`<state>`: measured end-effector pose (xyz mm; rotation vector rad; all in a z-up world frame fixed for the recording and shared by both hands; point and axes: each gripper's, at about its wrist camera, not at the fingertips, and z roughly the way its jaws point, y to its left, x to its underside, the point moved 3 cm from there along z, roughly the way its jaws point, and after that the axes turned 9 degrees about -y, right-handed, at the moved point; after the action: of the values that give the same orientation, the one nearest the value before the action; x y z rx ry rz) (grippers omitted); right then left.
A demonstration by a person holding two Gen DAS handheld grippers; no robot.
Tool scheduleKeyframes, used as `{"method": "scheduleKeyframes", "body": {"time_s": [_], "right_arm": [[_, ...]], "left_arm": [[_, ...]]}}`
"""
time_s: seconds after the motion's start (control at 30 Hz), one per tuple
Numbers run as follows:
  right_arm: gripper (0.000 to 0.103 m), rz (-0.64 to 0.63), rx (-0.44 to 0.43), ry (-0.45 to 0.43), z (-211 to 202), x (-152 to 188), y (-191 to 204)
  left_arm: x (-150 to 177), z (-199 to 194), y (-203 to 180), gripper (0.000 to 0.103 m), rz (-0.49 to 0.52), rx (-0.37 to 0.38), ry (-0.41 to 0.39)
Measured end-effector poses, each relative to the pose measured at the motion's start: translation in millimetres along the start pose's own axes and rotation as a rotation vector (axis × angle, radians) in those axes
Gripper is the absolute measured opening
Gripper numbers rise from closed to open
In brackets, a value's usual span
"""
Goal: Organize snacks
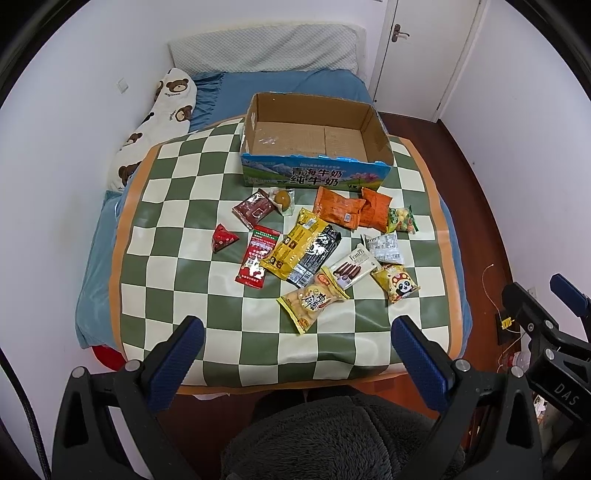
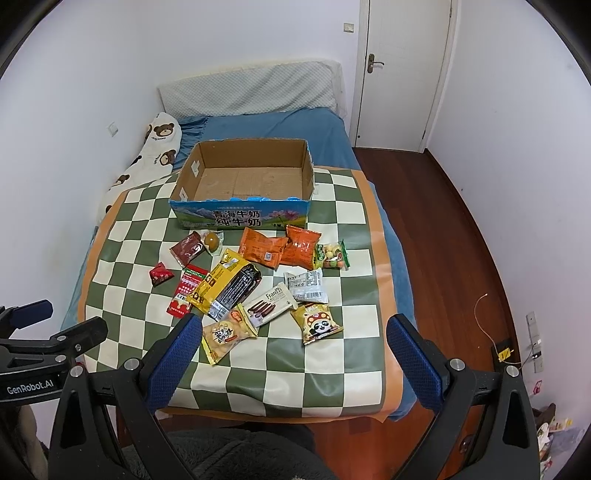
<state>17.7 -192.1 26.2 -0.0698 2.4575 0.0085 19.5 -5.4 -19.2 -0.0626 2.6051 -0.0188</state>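
Two fisheye views look forward and down from the foot of a bed, held well back, the left view set left of the right. Both share the green-and-cream checkered mat [image 1: 207, 295] [image 2: 332, 369], with the open brown cardboard box [image 1: 314, 173] [image 2: 240, 214] mid-frame and a white door [image 1: 424, 55] [image 2: 402, 74] upper right.

A: Place type?
B: Home bedroom. Bed [image 2: 266, 125] with blue sheet against a white wall, grey padded headboard [image 2: 251, 86], bear-print pillow [image 2: 159, 142].
A: More cues?
B: White door [image 2: 404, 70] with lever handle, dark wood floor [image 2: 436, 229], wall light switch [image 2: 348, 26]. Checkered mat [image 2: 332, 354] spread over the bed.
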Motion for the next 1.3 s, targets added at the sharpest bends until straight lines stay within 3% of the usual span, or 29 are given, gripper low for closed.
{"method": "scheduleKeyframes", "body": {"time_s": [1.3], "right_arm": [[0.101,-0.002,-0.012,-0.018,-8.4,-6.7,6.1]], "left_arm": [[-0.8,-6.8,-0.6,0.103,-0.011,0.007,-0.028]]}}
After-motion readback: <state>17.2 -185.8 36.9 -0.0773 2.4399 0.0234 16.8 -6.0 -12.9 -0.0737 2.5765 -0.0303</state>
